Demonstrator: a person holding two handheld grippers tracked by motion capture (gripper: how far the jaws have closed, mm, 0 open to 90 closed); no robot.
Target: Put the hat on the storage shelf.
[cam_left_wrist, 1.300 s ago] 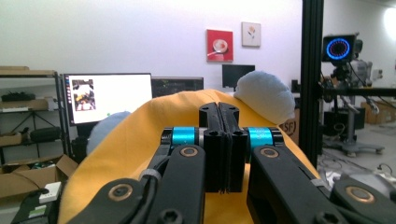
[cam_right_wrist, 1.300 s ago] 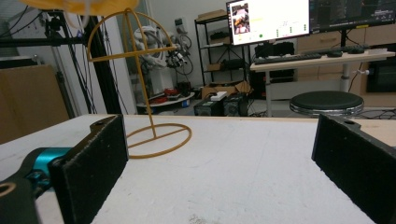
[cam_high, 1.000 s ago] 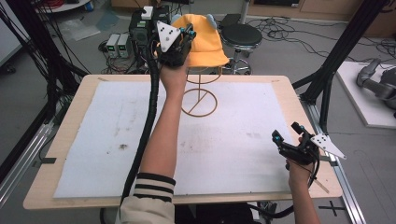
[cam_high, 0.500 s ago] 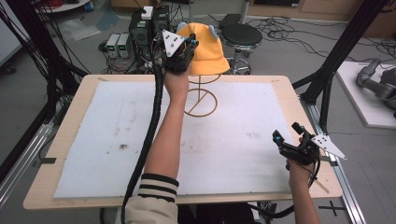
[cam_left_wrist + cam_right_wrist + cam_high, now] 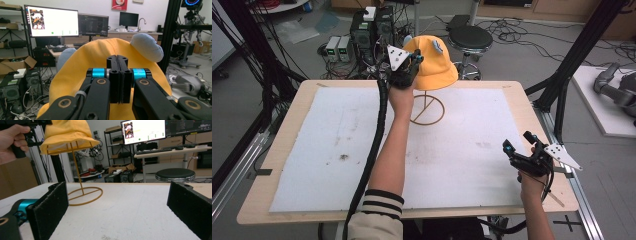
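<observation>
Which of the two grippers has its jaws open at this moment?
The right gripper, low at the table's right edge: its jaws stand wide apart. The left gripper, at the yellow hat, has its jaws shut.

You get even, bright room light from above in the high view; the white mat on the table (image 5: pixel 462 150) shows only faint, soft shadows under your forearms. In the left gripper view the lit monitor (image 5: pixel 51 21) glares nearly white, its content washed out, while the tool's near linkage blurs at the bottom edge. In the right gripper view the close black pads are soft, and the yellow hat (image 5: pixel 66 135) reads clearly.
</observation>
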